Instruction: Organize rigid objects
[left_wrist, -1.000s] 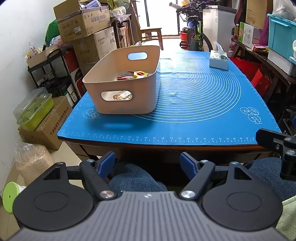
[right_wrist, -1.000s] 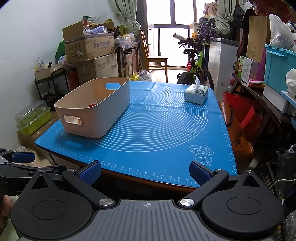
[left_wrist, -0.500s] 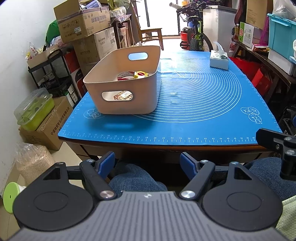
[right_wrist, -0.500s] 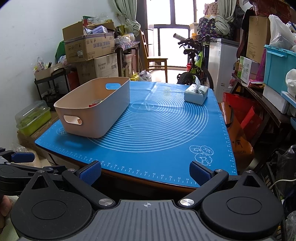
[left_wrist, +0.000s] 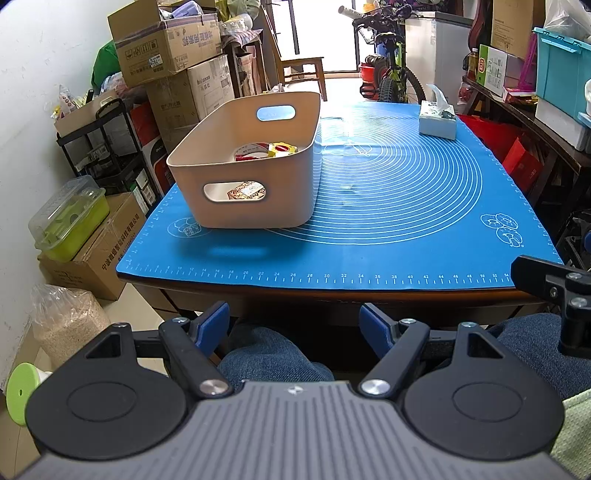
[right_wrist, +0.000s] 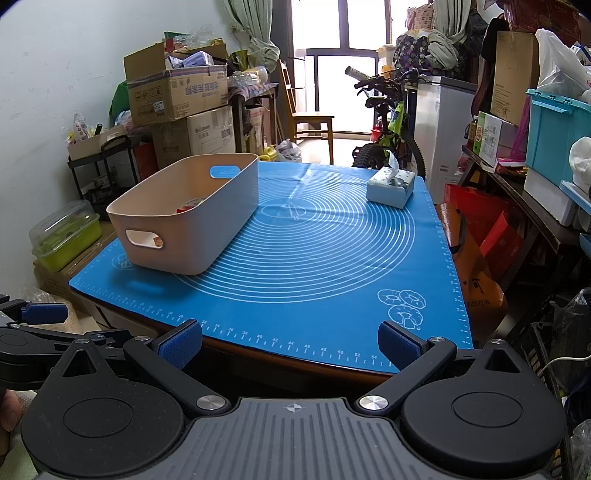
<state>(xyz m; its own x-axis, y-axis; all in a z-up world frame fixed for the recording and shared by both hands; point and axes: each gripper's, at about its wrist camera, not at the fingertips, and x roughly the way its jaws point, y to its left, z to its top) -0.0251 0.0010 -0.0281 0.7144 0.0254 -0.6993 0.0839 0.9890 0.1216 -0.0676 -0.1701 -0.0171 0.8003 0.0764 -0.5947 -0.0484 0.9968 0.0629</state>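
One beige plastic bin (left_wrist: 255, 184) on the left part of the blue baking mat (left_wrist: 388, 206), left of middle in both views. Two handle holes in it, one in the near wall and one in the far wall. Inside, a roll of tape (left_wrist: 251, 151) and a small yellow and red thing (left_wrist: 282, 148) near the far end, half hidden by the bin's rim. Through the near handle hole, one small patterned packet (left_wrist: 246, 192), mostly cut off by the wall. Hard to say what else lies at the bottom.

Bin's left side close to the mat's left edge; its near wall set back from the mat's front edge with the ruler marks. Lots of bare mat to the right of the bin and in front of it. One tissue box (right_wrist: 390, 185) far off at the upper right corner of the mat, well apart from the bin.

Left gripper (left_wrist: 294, 325) low in the picture, in front of the table edge, above a knee in jeans (left_wrist: 273, 358). Blue pads wide apart, nothing between them. Right gripper (right_wrist: 290, 341) also low, at the table's front edge, pads wide apart and holding nothing. Part of the other gripper cut off at the side of each view.

Stacked cardboard boxes (right_wrist: 177, 96) at the upper left, one bicycle (right_wrist: 388, 122) past the far end of the table.
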